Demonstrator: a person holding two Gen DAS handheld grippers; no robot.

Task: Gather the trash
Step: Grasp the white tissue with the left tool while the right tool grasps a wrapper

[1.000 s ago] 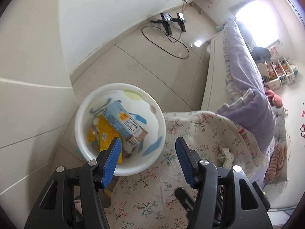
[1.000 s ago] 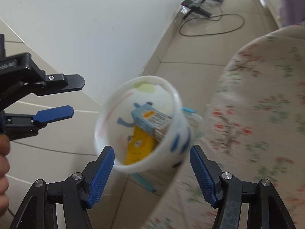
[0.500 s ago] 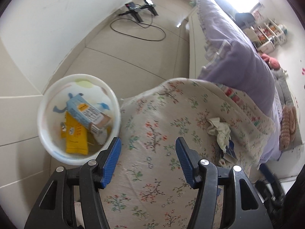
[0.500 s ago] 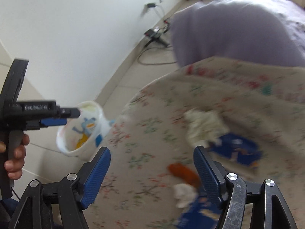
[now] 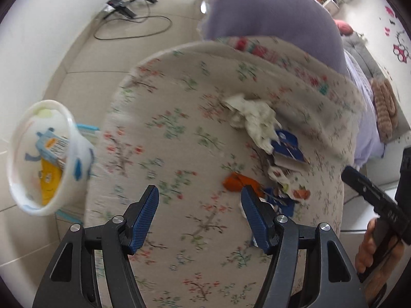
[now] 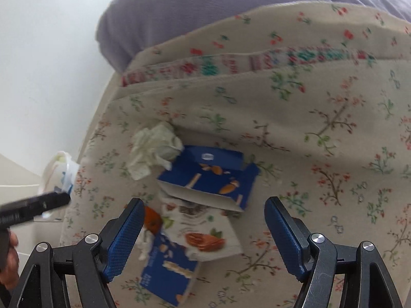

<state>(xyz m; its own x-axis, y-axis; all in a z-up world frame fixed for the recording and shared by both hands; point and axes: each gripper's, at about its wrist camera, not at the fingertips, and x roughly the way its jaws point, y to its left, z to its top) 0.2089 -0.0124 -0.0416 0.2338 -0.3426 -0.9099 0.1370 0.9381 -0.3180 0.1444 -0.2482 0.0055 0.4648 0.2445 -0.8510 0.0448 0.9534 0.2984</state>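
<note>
Blue cartons (image 6: 205, 177) and crumpled tissue (image 6: 154, 148) lie on the floral bedcover (image 6: 321, 133); your right gripper (image 6: 204, 233) hovers empty, jaws opening. Next, probably lower onto one carton; the bin (image 5: 41, 159) waits beside the bed.

A bed under a floral cover (image 6: 321, 133) carries a small heap of litter: a crumpled tissue (image 6: 154, 148) at ten o'clock of an open blue carton (image 6: 213, 177), a white almond packet (image 6: 203, 233) at six, a second blue box (image 6: 169, 269) below, and an orange scrap (image 5: 235, 182).
</note>
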